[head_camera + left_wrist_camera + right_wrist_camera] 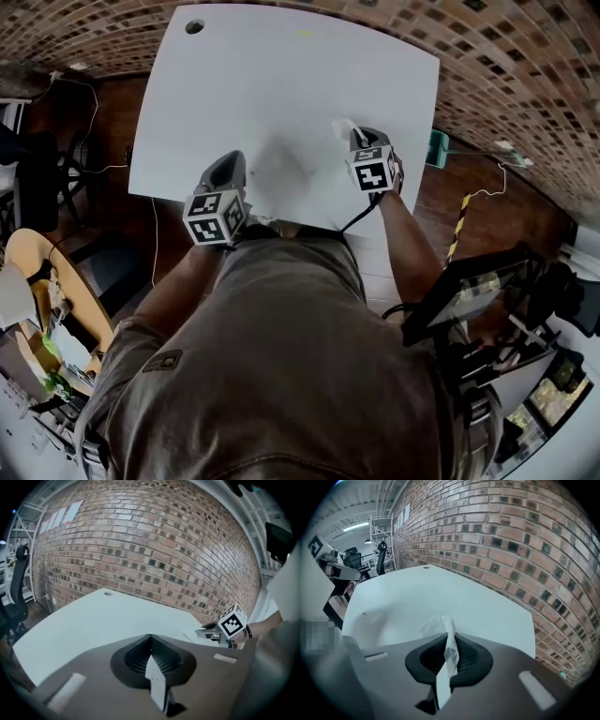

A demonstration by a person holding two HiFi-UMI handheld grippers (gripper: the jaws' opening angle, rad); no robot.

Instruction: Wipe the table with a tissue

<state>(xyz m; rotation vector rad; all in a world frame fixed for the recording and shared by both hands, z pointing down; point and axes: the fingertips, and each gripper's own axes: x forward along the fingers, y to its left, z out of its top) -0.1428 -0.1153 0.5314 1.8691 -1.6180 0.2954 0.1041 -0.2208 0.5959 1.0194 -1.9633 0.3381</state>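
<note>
Right claw (449,641) pinched on the tissue (436,626) near the table (281,75) edge at 4 o'clock, left claw (151,641) closed and empty at 7 o'clock — tissue secured, wiping likely mostly undone, dark specks (363,616) visible.

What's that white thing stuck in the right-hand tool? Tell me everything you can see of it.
It is a tissue: thin, soft white paper, crumpled. The shut fingers of the right gripper squeeze its middle into a narrow twisted strip. A loose tuft sticks out past the tips, over the near right part of the white table. Whether the tuft touches the table cannot be told.
</note>
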